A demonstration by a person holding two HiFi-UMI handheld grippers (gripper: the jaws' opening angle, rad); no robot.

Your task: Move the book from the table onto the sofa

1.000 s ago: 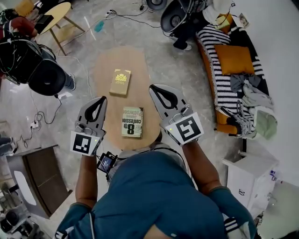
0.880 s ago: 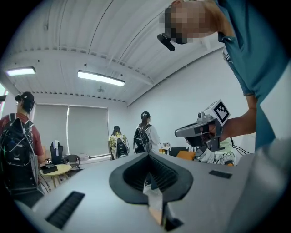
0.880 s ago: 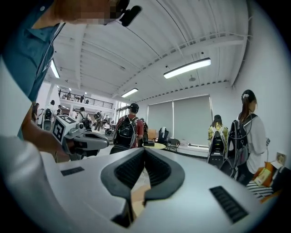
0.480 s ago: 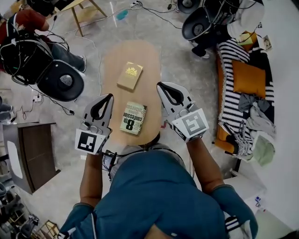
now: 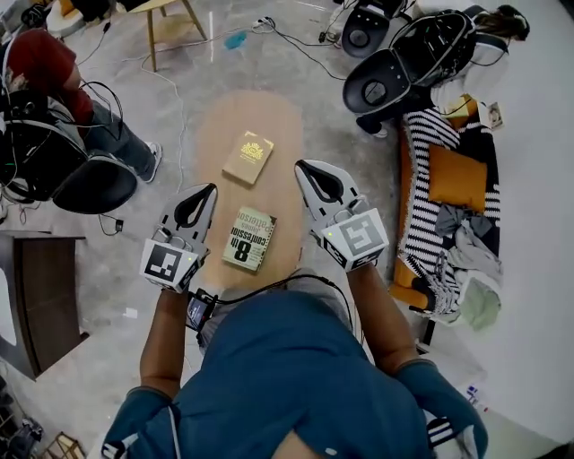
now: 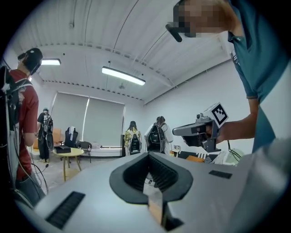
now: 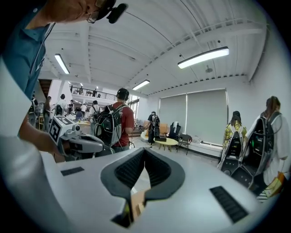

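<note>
Book with the pale cover (image 5: 250,239) lies flat and face up on the near end of the oval wooden table (image 5: 269,116), right in front of you. A second, tan book (image 5: 248,158) lies further along the same top, near the middle and apart from the first one.

Your left gripper (image 5: 206,191) hangs to the left of the pale book, over the table's left edge, and does not touch it. Its jaws are clenched together with nothing between them; the left gripper view shows only the room through the loop they form. Your right gripper (image 5: 303,168) sits on the other side of the book, over the table's right edge, also clear of it. Its jaws are pressed together too and carry nothing. Both tools point away from you along the table, so the pale book lies between them.

To your right, the sofa (image 5: 414,152) stands well apart from the table across bare floor. It wears a black-and-white striped cover, with an orange cushion (image 5: 456,177) on it and a heap of clothes (image 5: 466,255) at its near end.

A person in red (image 5: 40,63) stands off to your left, and a small light wooden table (image 5: 170,11) stands beyond the far end of the oval one.
</note>
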